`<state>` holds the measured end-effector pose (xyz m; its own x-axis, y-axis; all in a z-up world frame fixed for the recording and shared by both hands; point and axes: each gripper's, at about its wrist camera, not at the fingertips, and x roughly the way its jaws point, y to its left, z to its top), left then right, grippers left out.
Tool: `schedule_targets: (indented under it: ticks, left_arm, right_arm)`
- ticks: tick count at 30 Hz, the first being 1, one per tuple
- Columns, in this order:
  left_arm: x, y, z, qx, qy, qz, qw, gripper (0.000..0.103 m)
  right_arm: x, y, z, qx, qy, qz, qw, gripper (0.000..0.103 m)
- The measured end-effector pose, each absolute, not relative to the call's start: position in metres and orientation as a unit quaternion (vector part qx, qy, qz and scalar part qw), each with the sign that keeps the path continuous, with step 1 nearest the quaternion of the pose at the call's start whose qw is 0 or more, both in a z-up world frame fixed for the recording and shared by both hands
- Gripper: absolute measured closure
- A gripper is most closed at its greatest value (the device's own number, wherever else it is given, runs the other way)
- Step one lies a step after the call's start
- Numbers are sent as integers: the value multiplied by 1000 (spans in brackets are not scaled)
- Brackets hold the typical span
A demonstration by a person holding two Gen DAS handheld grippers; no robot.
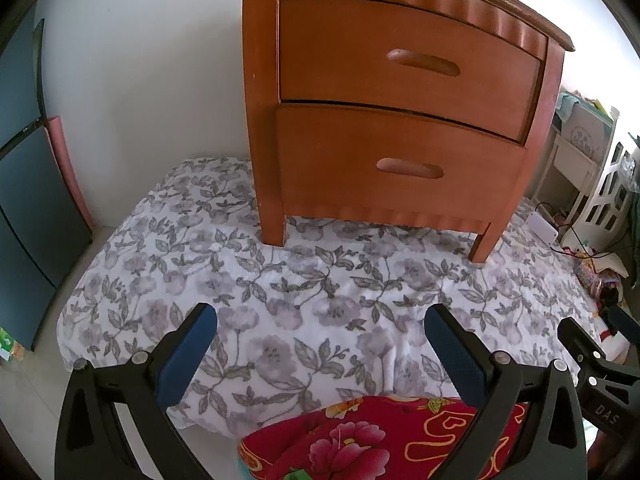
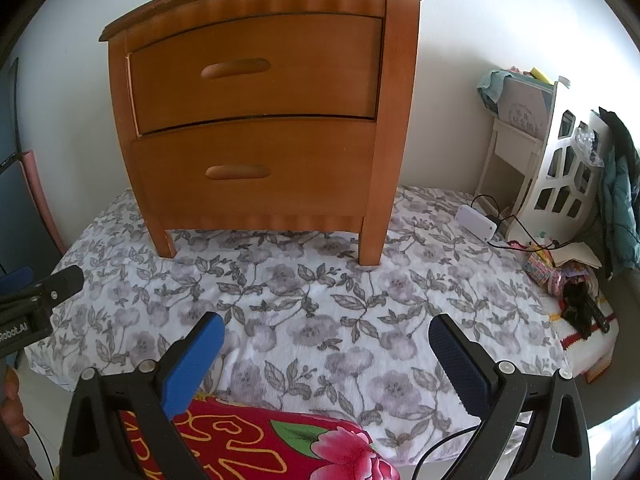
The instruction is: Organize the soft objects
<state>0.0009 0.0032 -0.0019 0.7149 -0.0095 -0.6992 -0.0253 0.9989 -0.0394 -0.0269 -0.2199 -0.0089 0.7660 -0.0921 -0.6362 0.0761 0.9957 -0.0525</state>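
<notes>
Wooden nightstand (image 2: 256, 120), both drawers shut, standing on floral sheet (image 2: 320, 320). White shelf (image 2: 560, 176) and power strip (image 2: 478, 222) at right.

Both grippers share one build. The left gripper (image 1: 320, 344) has black plastic finger arms with triangular cut-outs, silver round screw heads at the joints and dark blue textured pads. The right gripper (image 2: 326, 354) looks the same, with blue pads and a thin black cable at the lower right of its frame.

Wooden nightstand (image 2: 256, 120) stands on floral sheet (image 2: 320, 320) against white wall (image 1: 140, 60).
</notes>
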Motion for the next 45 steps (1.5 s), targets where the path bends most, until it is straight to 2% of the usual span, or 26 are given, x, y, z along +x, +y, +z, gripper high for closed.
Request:
schedule_targets:
  ticks: [45]
  left_arm:
    - [0, 2, -6, -27, 387, 2, 922, 0]
  right_arm:
    - [-30, -221, -16, -9, 350, -45, 935, 0]
